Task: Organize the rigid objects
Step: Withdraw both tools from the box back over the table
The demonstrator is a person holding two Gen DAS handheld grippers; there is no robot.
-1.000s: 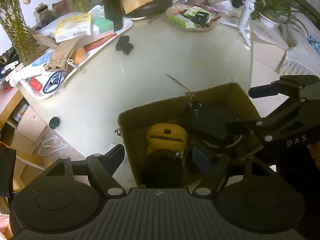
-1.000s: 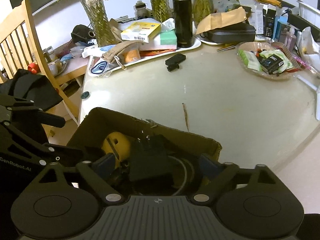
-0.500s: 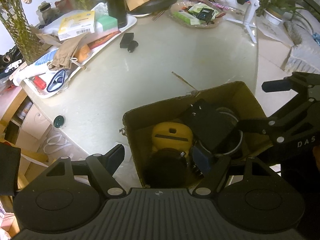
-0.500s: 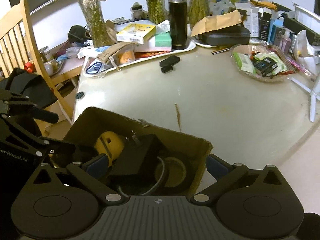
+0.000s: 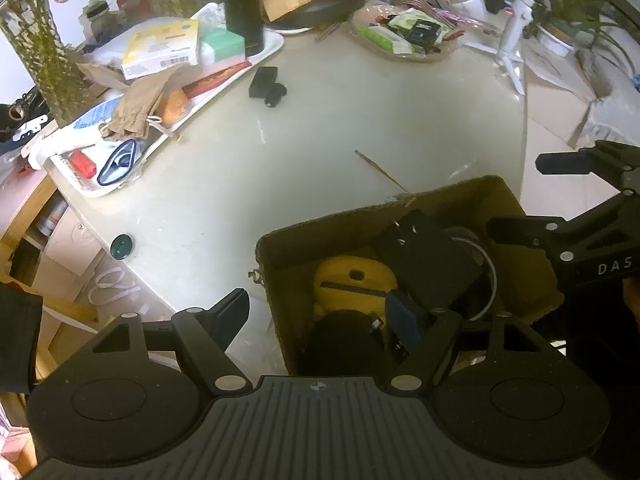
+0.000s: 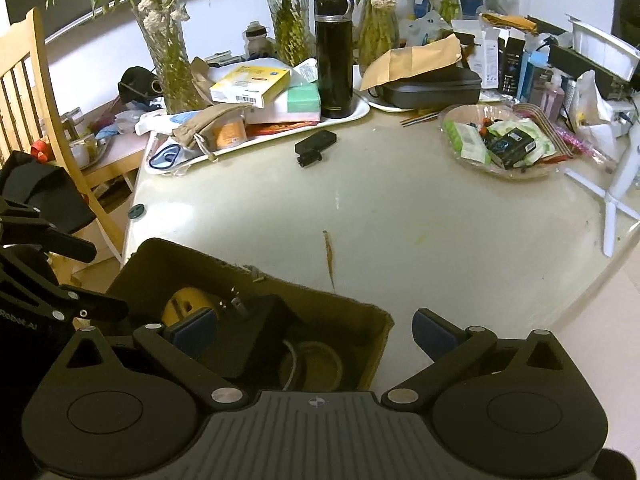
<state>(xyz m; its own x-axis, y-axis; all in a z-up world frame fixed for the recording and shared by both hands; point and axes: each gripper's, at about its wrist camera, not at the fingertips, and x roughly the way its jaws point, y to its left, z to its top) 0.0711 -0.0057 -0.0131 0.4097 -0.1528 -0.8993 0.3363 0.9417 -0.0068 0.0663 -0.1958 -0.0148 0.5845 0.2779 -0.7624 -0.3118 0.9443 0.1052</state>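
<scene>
A: Where's your cardboard box?

B: Lower centre of both views, at the table edge. Yellow item and black block lie inside.

A: Your left gripper?

B: Fingers wide apart, straddling the box's left wall, clamping nothing.

A: Right gripper?

B: Also spread wide, straddling the right wall, empty. Small black device sits mid-table, well apart.

Home dining area: cluttered table, wooden chair at left, vases with plants at far edge, thermos, snack bowl at right.
</scene>
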